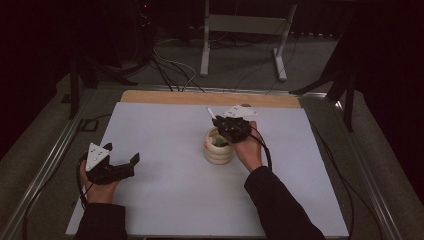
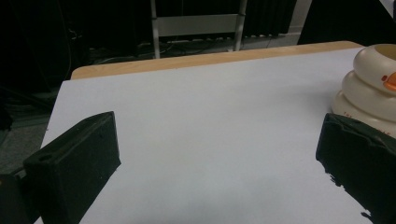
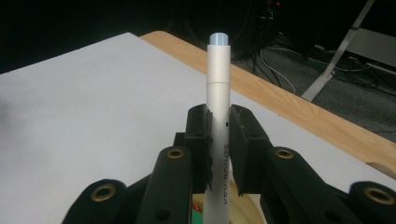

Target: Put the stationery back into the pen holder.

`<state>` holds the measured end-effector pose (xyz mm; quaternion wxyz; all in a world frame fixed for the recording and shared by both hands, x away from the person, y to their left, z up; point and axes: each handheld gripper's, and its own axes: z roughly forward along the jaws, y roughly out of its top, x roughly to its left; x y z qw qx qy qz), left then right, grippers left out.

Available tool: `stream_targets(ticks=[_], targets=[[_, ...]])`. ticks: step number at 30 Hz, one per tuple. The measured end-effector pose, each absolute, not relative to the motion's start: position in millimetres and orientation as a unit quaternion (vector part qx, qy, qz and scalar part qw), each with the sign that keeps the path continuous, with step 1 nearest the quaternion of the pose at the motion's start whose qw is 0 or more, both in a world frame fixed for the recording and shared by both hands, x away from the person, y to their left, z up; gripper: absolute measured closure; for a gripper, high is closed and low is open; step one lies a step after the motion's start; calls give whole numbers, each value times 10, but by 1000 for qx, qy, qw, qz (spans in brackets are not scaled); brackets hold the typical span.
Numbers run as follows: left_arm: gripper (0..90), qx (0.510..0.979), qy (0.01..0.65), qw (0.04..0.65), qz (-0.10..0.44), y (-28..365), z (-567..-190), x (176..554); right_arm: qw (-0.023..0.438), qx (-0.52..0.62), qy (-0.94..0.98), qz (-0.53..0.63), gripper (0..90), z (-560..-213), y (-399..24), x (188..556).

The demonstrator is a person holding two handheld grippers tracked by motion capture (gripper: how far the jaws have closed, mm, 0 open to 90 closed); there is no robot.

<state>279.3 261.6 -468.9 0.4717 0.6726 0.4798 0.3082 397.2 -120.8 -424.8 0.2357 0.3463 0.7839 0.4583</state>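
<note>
A cream ribbed pot (image 1: 218, 151) stands near the middle of the white sheet (image 1: 165, 190), with something green and orange inside it. Just over its rim, my right gripper (image 1: 219, 124) is shut on a white marker (image 1: 211, 113), whose capped end points up and away. In the right gripper view the marker (image 3: 218, 88) runs straight up between the gripper's (image 3: 219, 137) pads, with the pot's rim (image 3: 245, 210) below. My left gripper (image 1: 121, 154) rests at the sheet's left, jaws wide open and bare. From the left gripper (image 2: 219, 158) view the pot (image 2: 369, 88) stands at the right edge.
A wooden strip (image 1: 210, 98) borders the sheet's far edge, and metal rails (image 1: 50, 160) frame the table. Beyond it are a white stand's legs (image 1: 242, 45) and cables on the floor (image 1: 172, 67). Cables trail from both grippers.
</note>
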Motion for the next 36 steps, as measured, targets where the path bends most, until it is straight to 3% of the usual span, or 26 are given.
stream_targets(ticks=[36], targets=[[0,674,479,470,307,2608,-4697,2798,247,355,773,464,783,-4335,-1270,3998]])
